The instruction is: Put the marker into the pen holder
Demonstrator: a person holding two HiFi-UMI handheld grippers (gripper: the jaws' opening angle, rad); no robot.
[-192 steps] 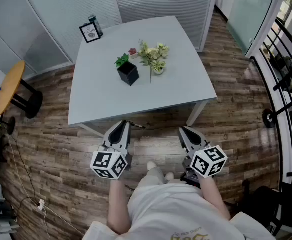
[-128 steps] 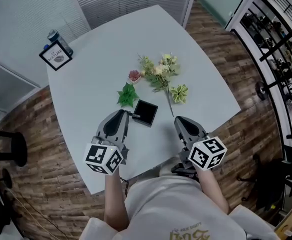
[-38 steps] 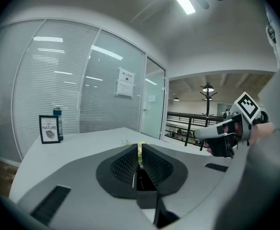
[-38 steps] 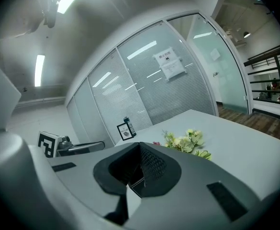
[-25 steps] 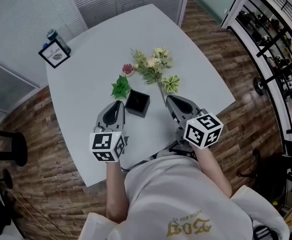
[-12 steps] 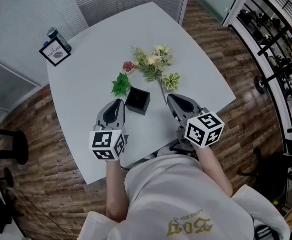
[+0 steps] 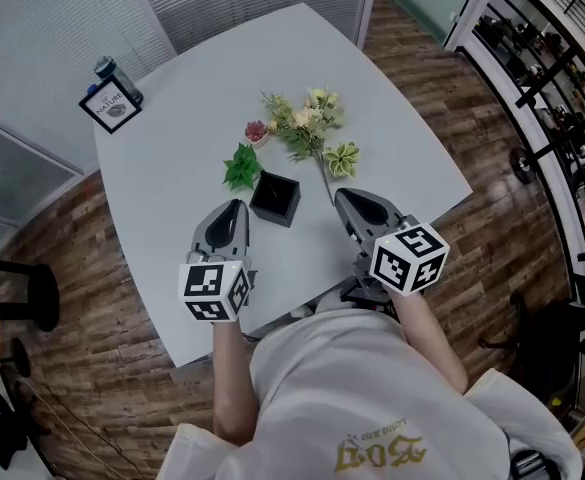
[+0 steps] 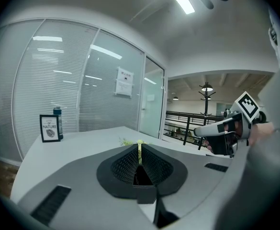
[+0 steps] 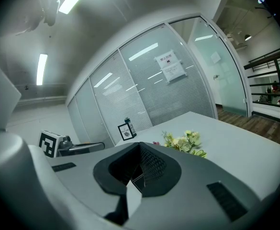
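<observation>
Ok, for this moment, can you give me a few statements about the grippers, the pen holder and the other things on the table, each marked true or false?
1. The black pen holder stands upright on the white table. True.
2. The left gripper holds a marker. False: its jaws are together with nothing between them.
3. A framed picture stands near the table's far left corner, with a bottle behind it. True.
4. The flowers stand in the pen holder. False: they lie on the table beside it.
5. The right gripper has its jaws wide apart. False: they are together and empty.
</observation>
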